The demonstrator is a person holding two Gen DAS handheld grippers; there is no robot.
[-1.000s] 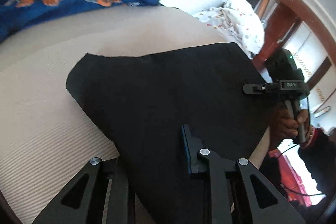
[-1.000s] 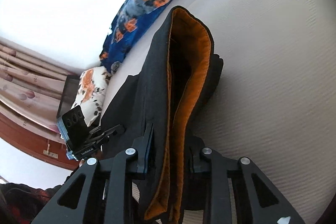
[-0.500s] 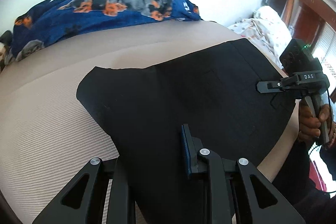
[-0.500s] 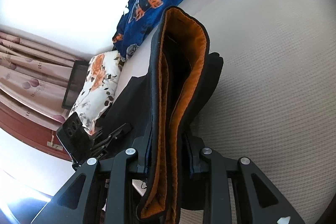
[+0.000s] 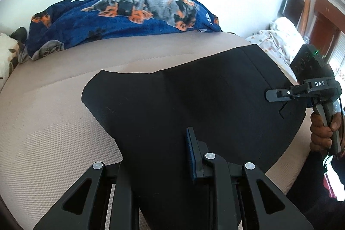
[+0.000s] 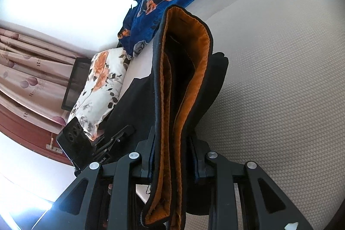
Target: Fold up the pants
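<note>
Far left, a blue dog-print blanket (image 5: 120, 14) lies bunched along the back of the beige mattress (image 5: 43, 122); it sits well apart from the work. Moving right, the black pants (image 5: 183, 105) lie spread across the middle of the mattress, mostly flat, one edge running back between your left gripper (image 5: 159, 156) fingers. That claw is clenched on the pants near the lower edge: cloth fills the gap, and the blue pad shows on the inner face of one finger. Further right, your right gripper (image 5: 278, 94) reaches in over the waist end, beside the white patterned bedding (image 5: 278, 36). In its own view the right gripper (image 6: 172, 156) is grasping the waistband (image 6: 183, 83), an orange-lined band standing up on edge between the jaws, several layers thick. Handling, as a judgement: light, soft cloth, limp everywhere except the waistband, which looks stiffer and holds its shape. The smooth black weave may slide over the ribbed mattress cover without catching. Take hold at hems, seams and the band, where layers stack and pads bite; a pinch mid-panel would likely gather only the top layer. Keep the two holds in light tension so the fold line stays straight. Floral pillow (image 6: 101, 87) to the side, clear of the cloth.
</note>
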